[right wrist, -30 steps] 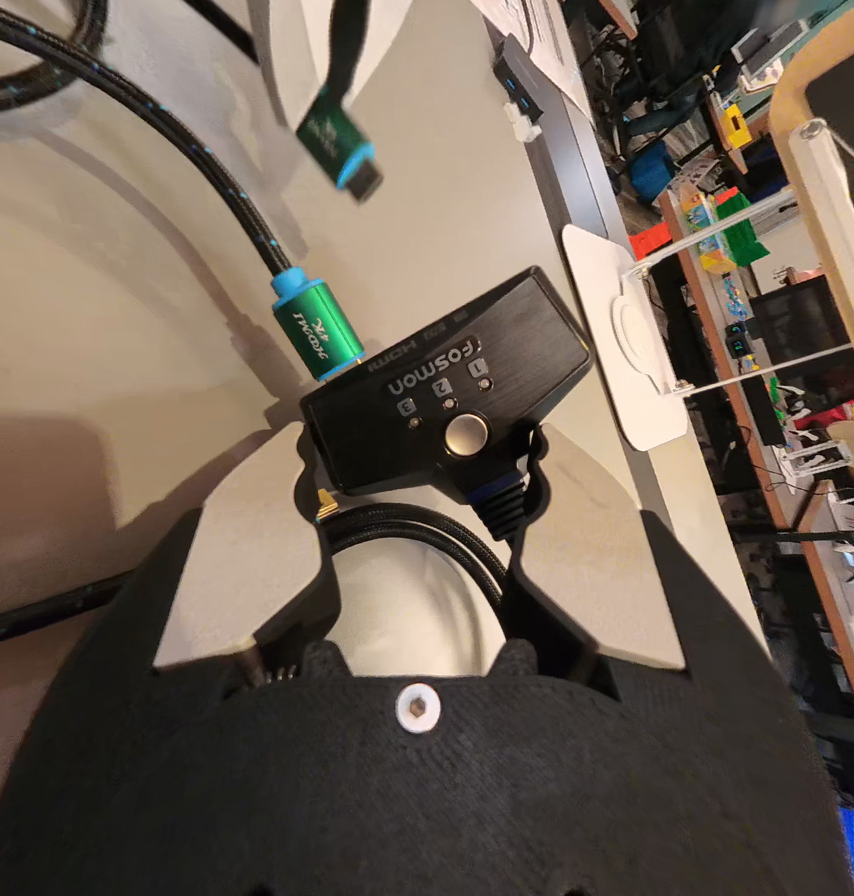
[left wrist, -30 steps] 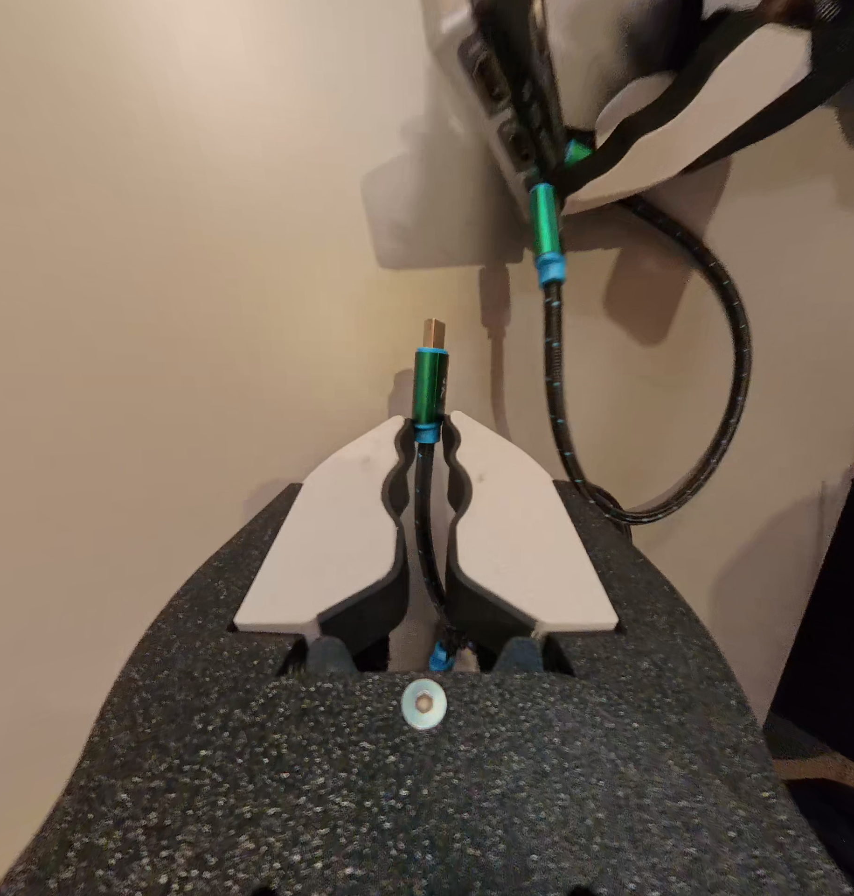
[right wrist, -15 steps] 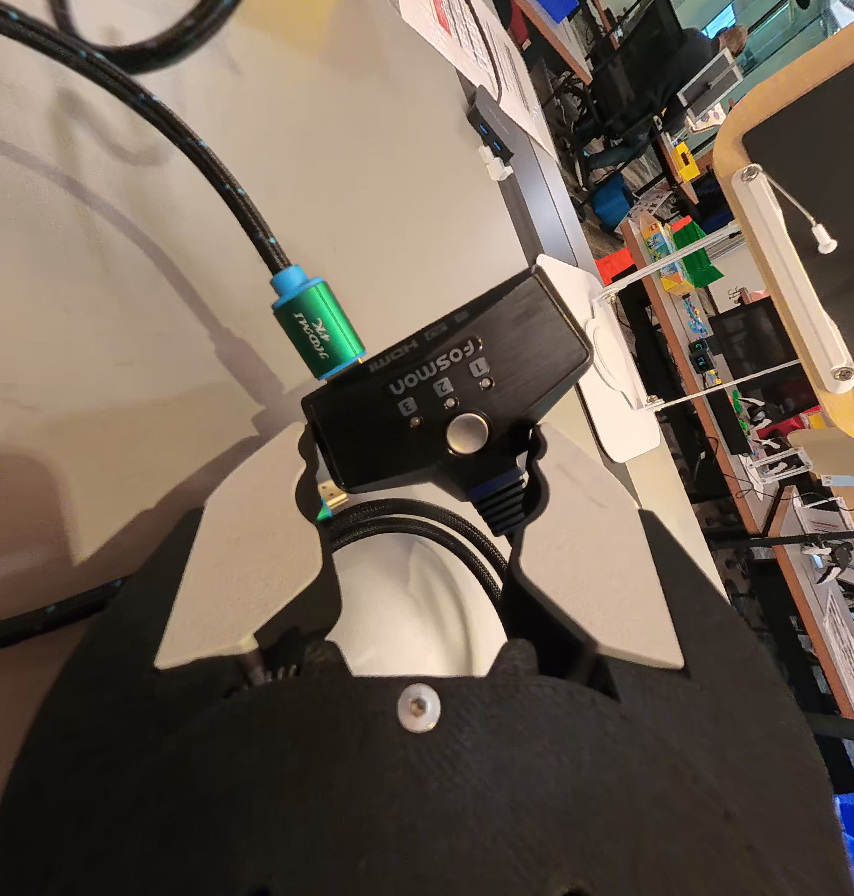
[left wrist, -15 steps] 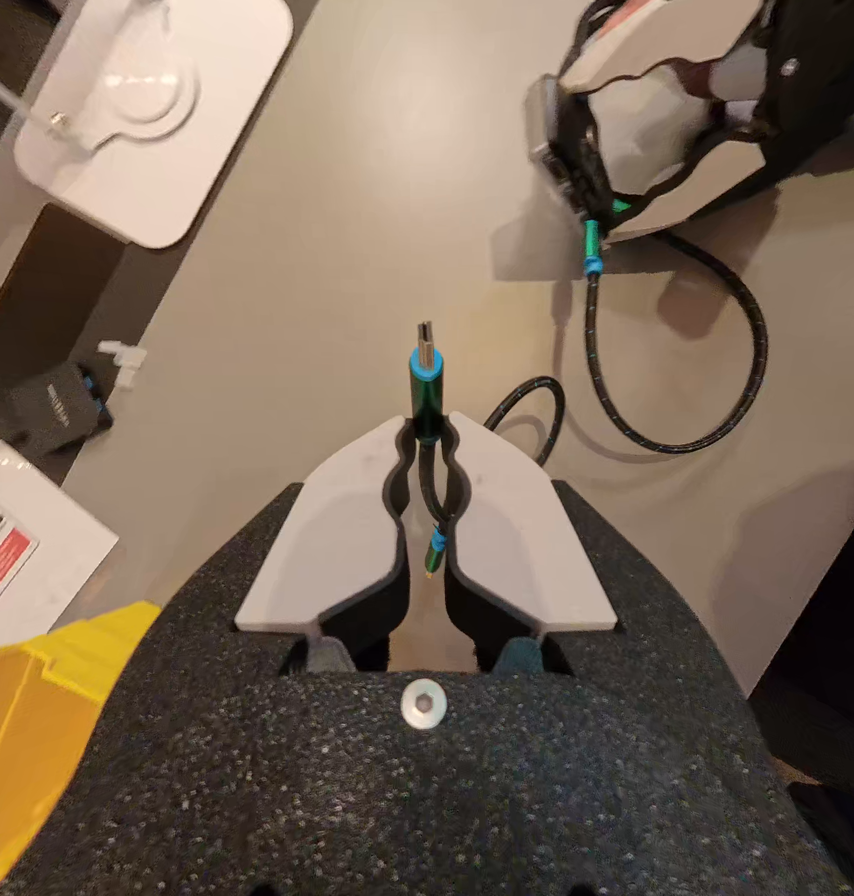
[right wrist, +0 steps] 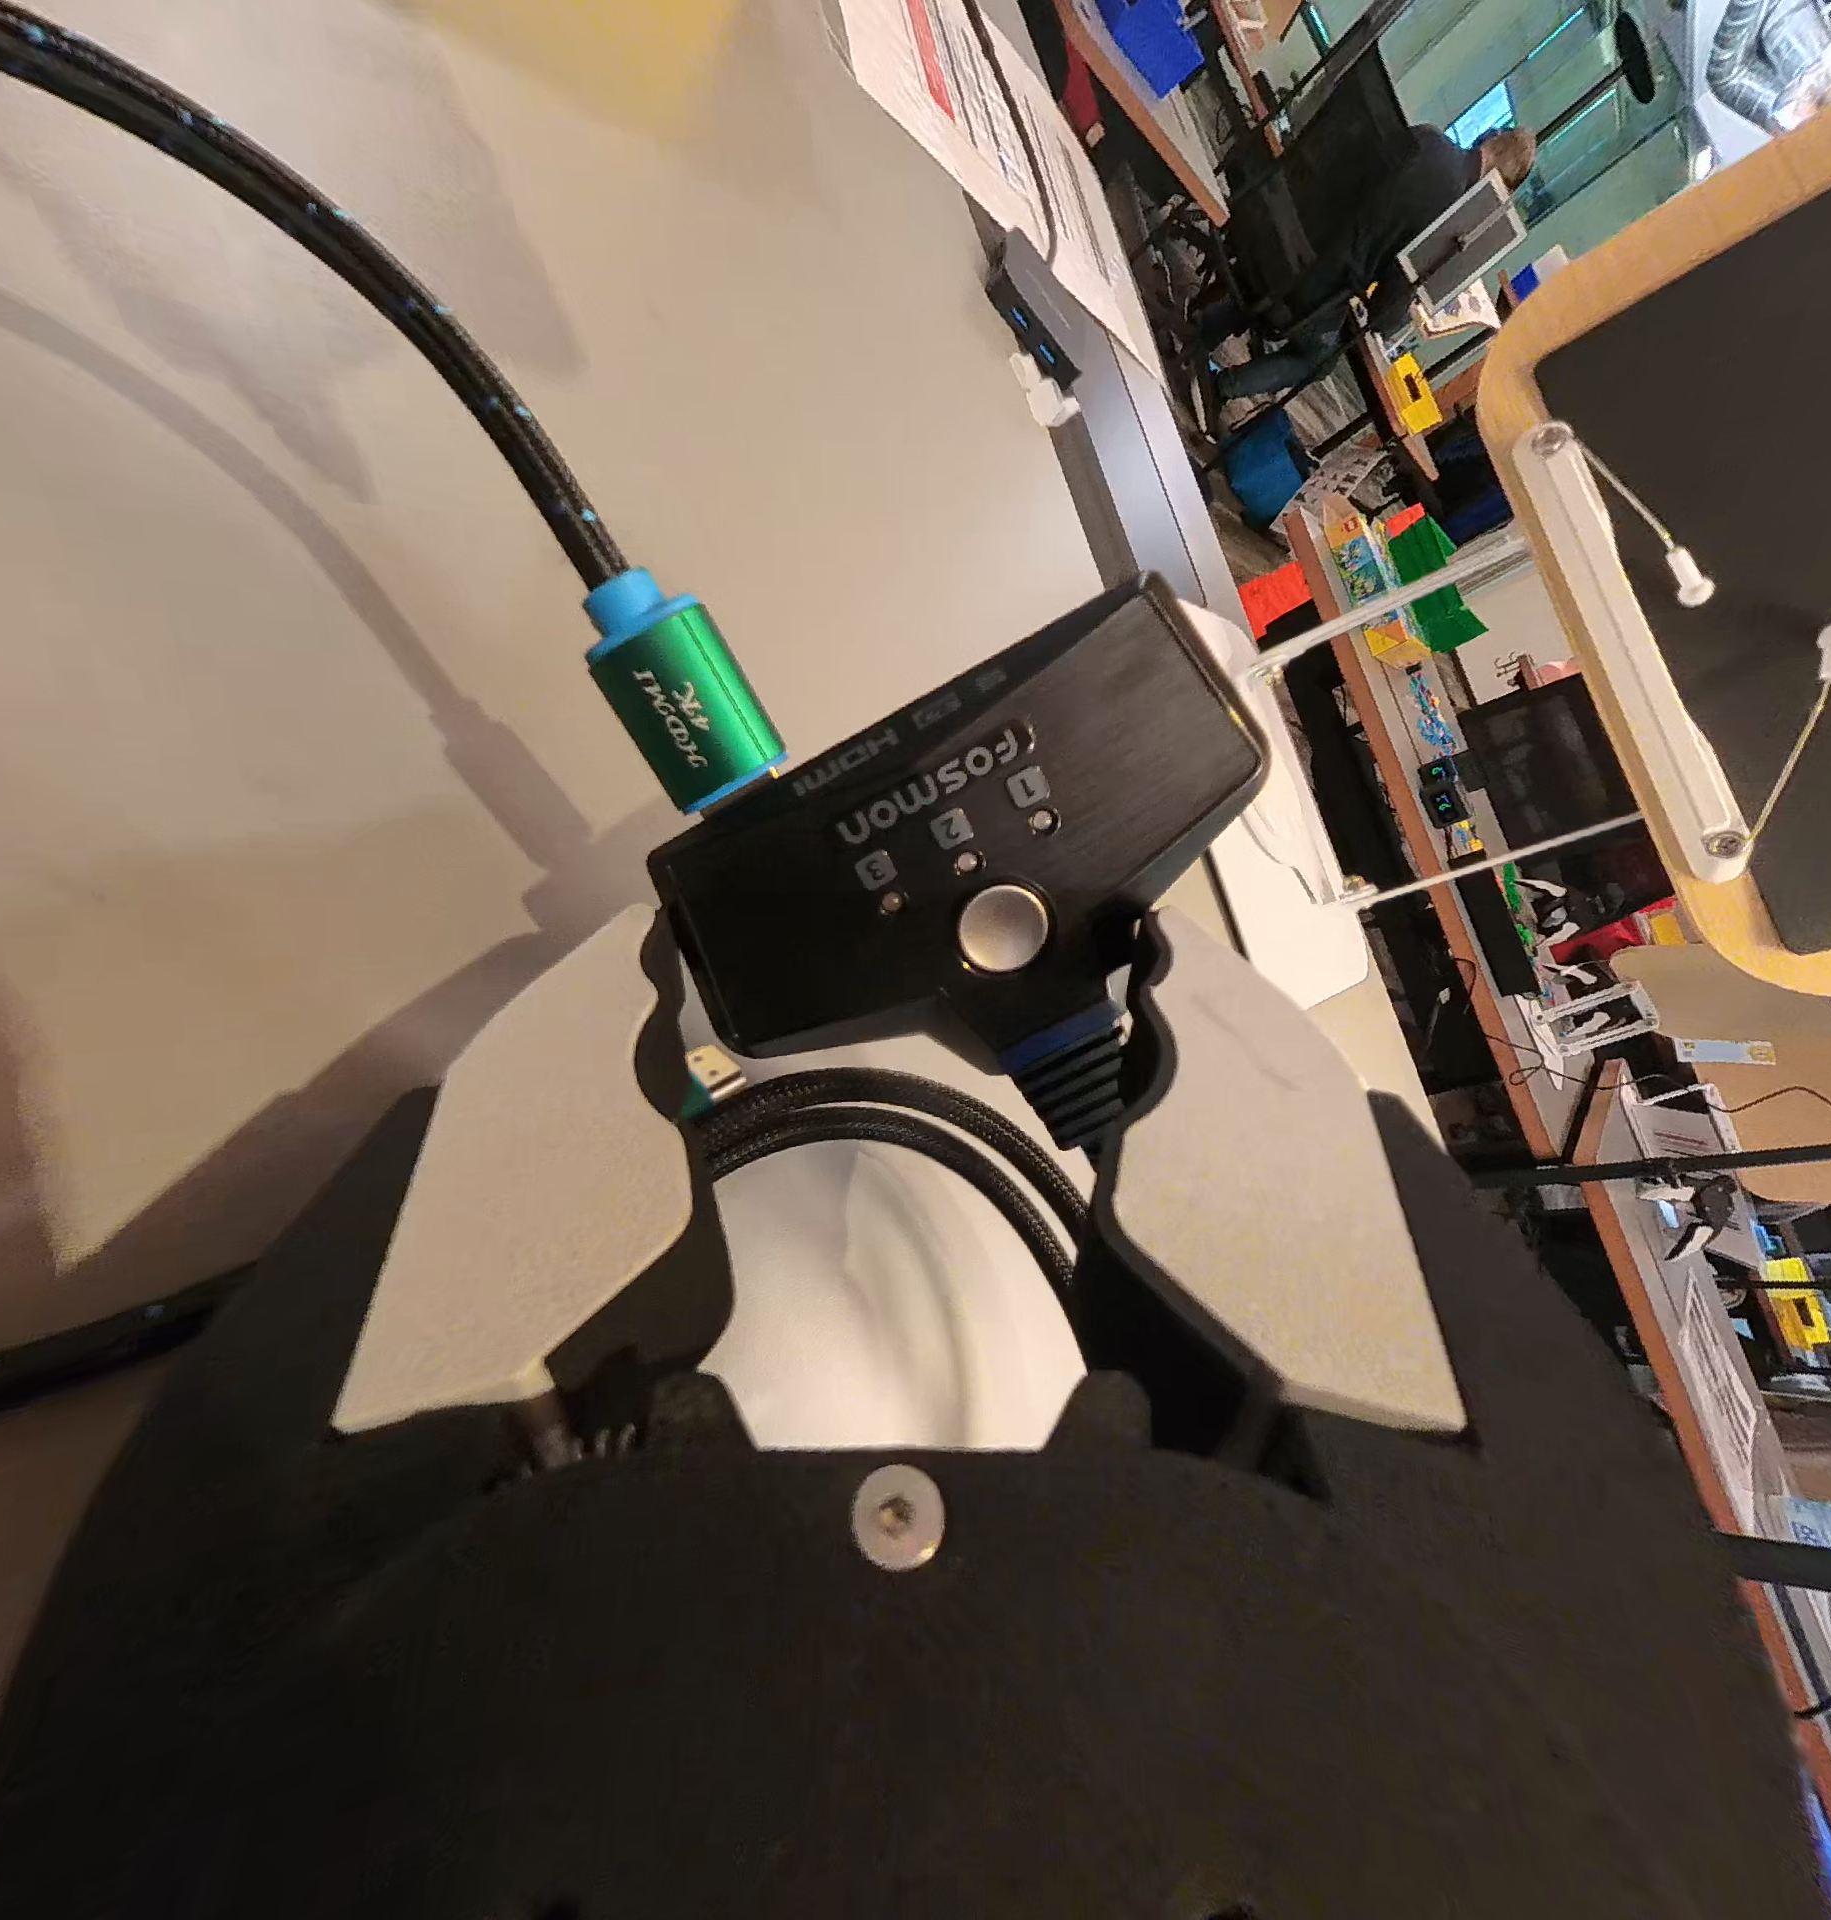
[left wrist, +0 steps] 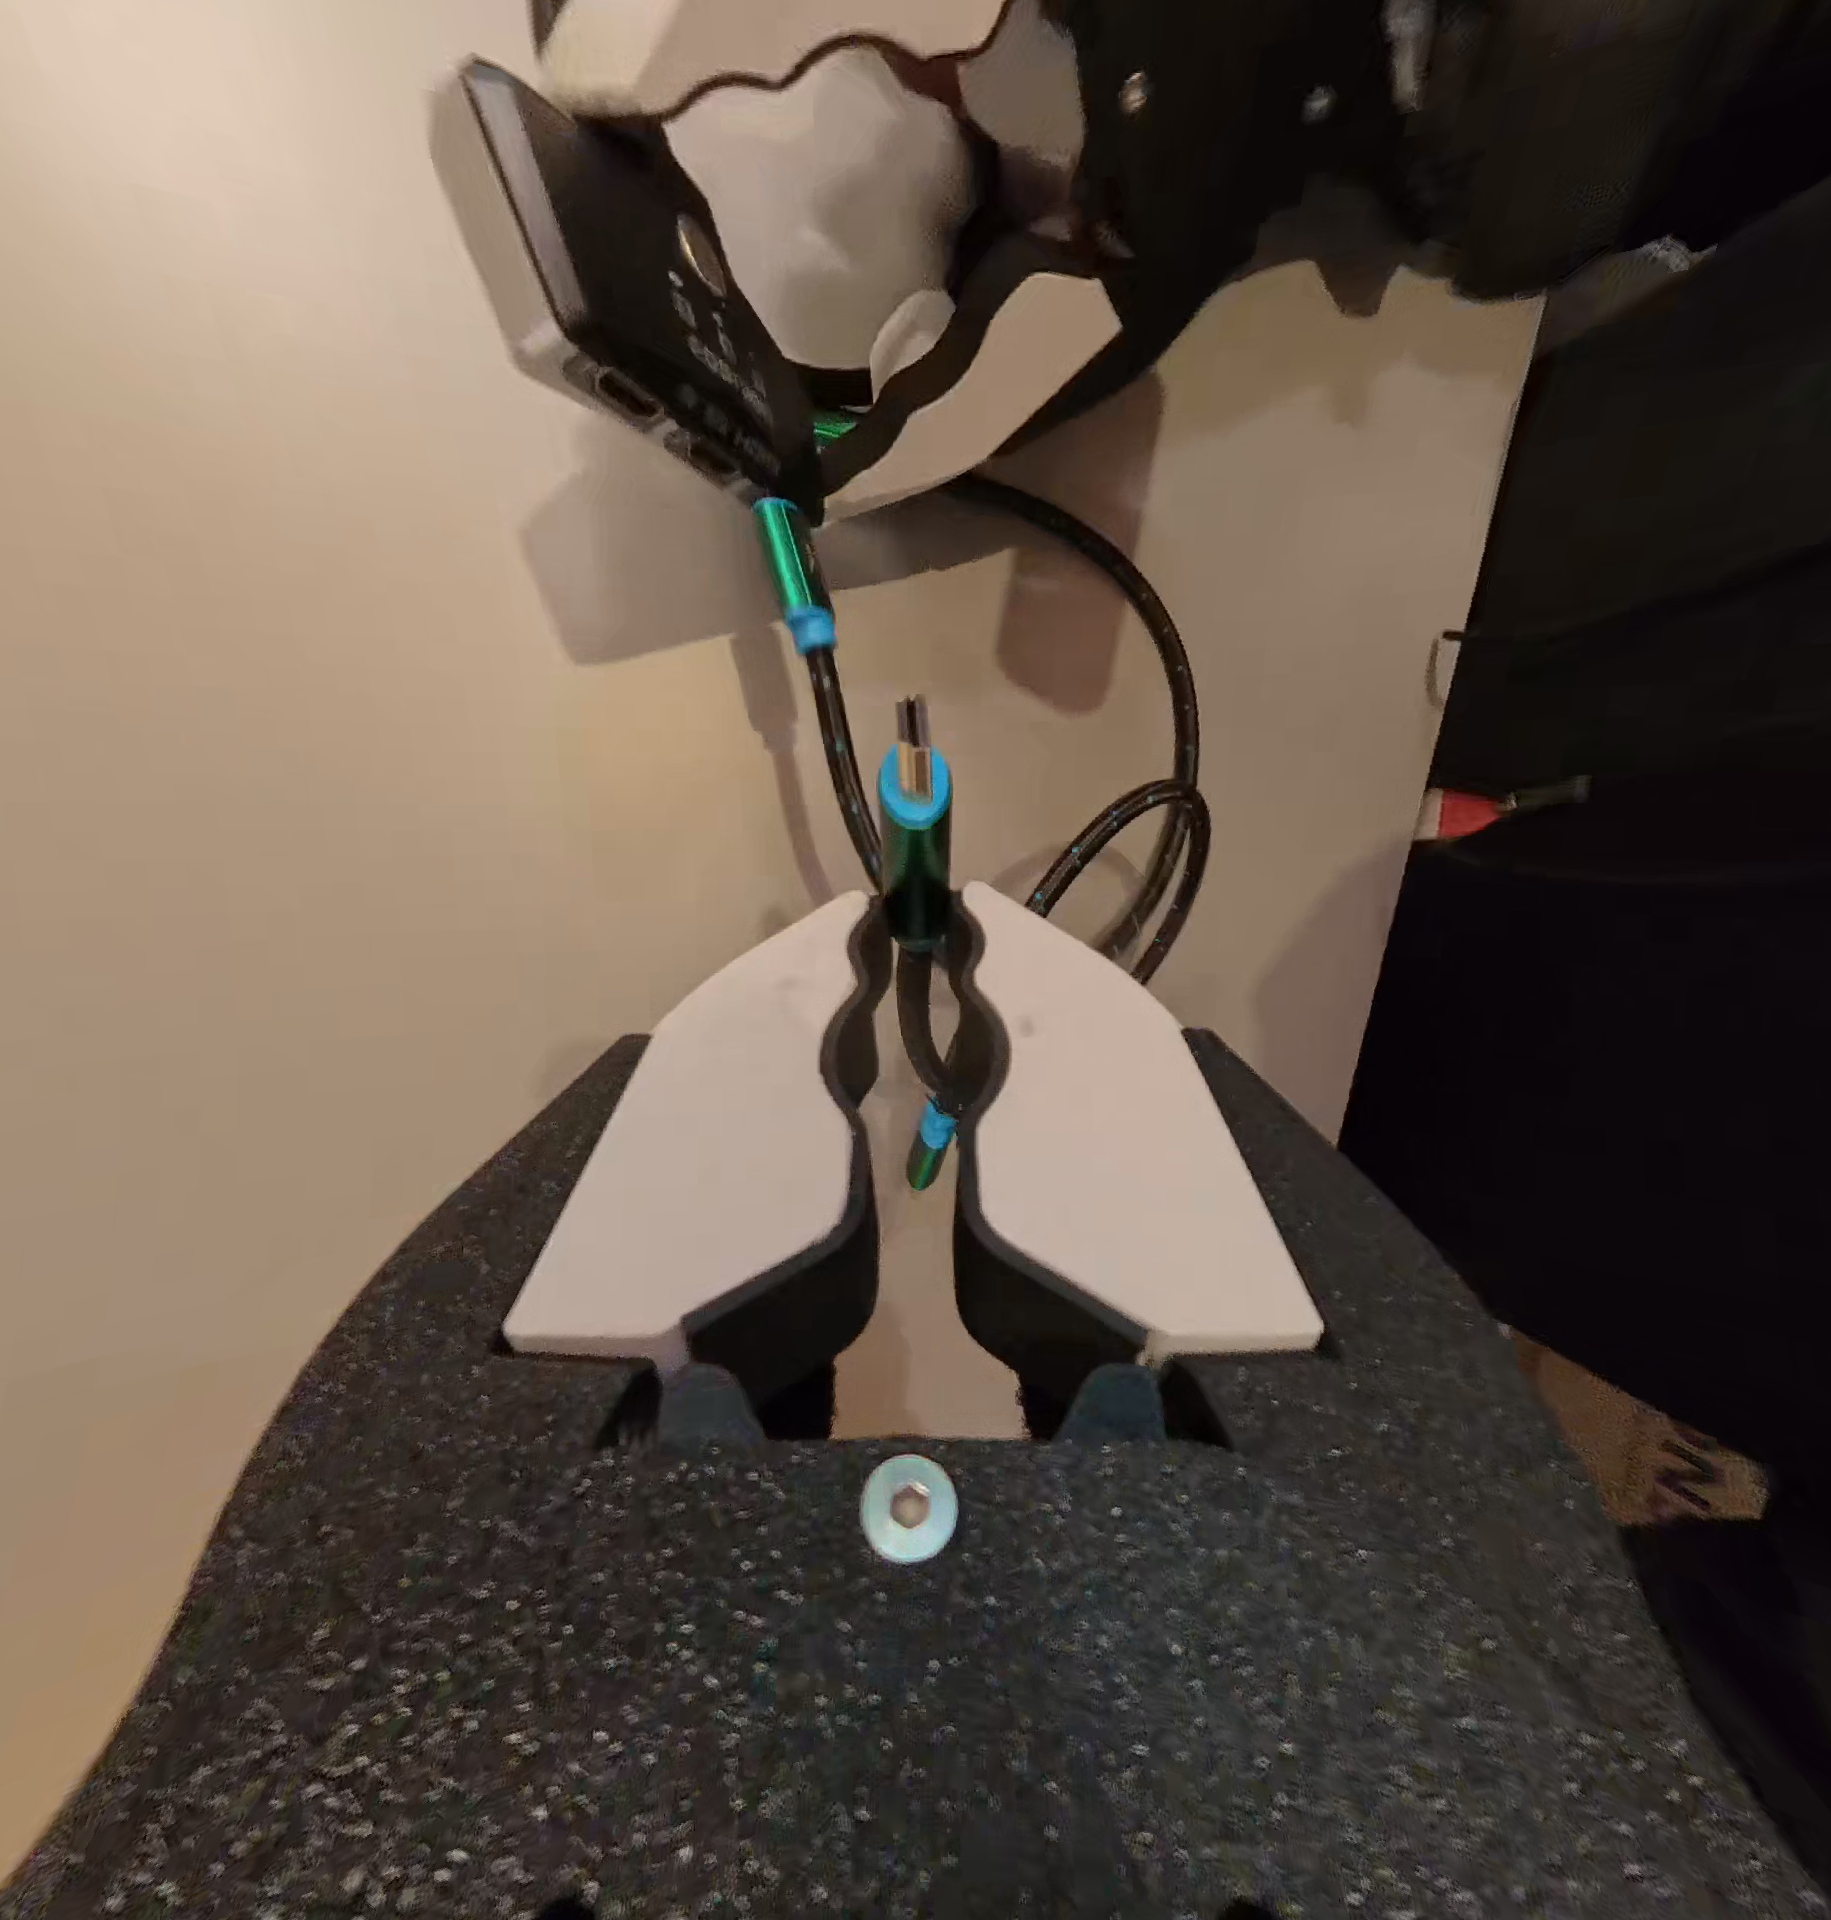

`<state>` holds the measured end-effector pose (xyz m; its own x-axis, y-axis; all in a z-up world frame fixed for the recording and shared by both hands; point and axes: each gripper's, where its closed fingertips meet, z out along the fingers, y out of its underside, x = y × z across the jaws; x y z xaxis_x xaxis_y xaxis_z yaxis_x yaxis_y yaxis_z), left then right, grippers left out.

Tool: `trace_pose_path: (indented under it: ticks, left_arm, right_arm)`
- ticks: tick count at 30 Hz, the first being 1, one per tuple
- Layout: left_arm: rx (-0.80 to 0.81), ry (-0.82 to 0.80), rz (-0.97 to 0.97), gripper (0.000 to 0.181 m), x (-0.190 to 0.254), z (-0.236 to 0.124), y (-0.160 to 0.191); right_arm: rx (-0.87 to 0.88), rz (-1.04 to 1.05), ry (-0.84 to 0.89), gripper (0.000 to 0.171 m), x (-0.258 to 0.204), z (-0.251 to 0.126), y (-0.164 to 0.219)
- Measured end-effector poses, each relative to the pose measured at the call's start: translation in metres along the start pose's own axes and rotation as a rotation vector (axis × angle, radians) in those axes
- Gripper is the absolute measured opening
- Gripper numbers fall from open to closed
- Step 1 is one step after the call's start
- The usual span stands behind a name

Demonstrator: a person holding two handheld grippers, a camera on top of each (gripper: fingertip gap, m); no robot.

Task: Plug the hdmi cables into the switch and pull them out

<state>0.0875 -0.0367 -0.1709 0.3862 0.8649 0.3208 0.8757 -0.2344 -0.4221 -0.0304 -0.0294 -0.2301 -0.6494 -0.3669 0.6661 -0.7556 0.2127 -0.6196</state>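
Note:
My right gripper [right wrist: 895, 935] is shut on a black HDMI switch [right wrist: 994, 831] and holds it above the beige table. One green HDMI plug [right wrist: 682, 707] with a braided black cable sits in a port of the switch. In the left wrist view the switch [left wrist: 662, 301] shows at the top, held by the right gripper [left wrist: 849, 281], with the plugged green connector [left wrist: 791, 566] below it and free ports beside that. My left gripper [left wrist: 916, 899] is shut on a second green HDMI plug [left wrist: 916, 831], its metal tip pointing up toward the switch, a short way below it.
The braided cable [left wrist: 1171, 727] loops on the beige table [left wrist: 267, 623] to the right of my left gripper. A dark edge [left wrist: 1617, 831] borders the table on the right. A white plate base [right wrist: 1295, 862], a small black hub [right wrist: 1036, 322] and papers lie farther along the table. The tips of one gripper are about 15 cm away from the tips of the other.
The left gripper has swung back toward the switch with its plug; the switch now looms closer at the top. The right gripper holds the switch as before, tilted slightly.

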Motion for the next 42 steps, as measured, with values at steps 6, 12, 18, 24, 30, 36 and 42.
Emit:
trace_pose_path:
  ticks: [6, 12, 18, 24, 30, 36, 42]
  left_arm:
    - [-0.030, 0.024, -0.097, 0.010, -0.022, 0.057, -0.018]
    - [-0.021, 0.040, -0.160, 0.010, -0.032, 0.070, -0.020]
    - [0.029, 0.153, -0.216, 0.010, -0.031, 0.074, -0.019]
    - [0.035, 0.273, -0.283, 0.010, -0.025, 0.073, -0.017]
    - [0.002, 0.316, -0.327, 0.010, -0.023, 0.073, -0.014]
    - [0.021, 0.340, -0.354, 0.010, -0.020, 0.072, -0.016]
    - [0.072, 0.280, -0.373, 0.010, -0.029, 0.071, -0.027]
  right_arm:
    - [-0.012, -0.064, 0.014, 0.082, -0.004, -0.001, -0.001]
    - [0.008, -0.068, 0.007, 0.082, -0.006, -0.001, -0.001]
    - [0.034, -0.089, -0.017, 0.081, -0.010, 0.000, 0.000]
    - [0.045, -0.130, 0.000, 0.081, -0.012, -0.001, -0.004]
    - [0.023, -0.202, 0.018, 0.080, -0.016, 0.000, -0.005]
    - [0.001, -0.270, 0.066, 0.078, -0.014, -0.001, -0.006]
    - [0.070, -0.516, 0.106, 0.029, -0.043, -0.003, -0.033]
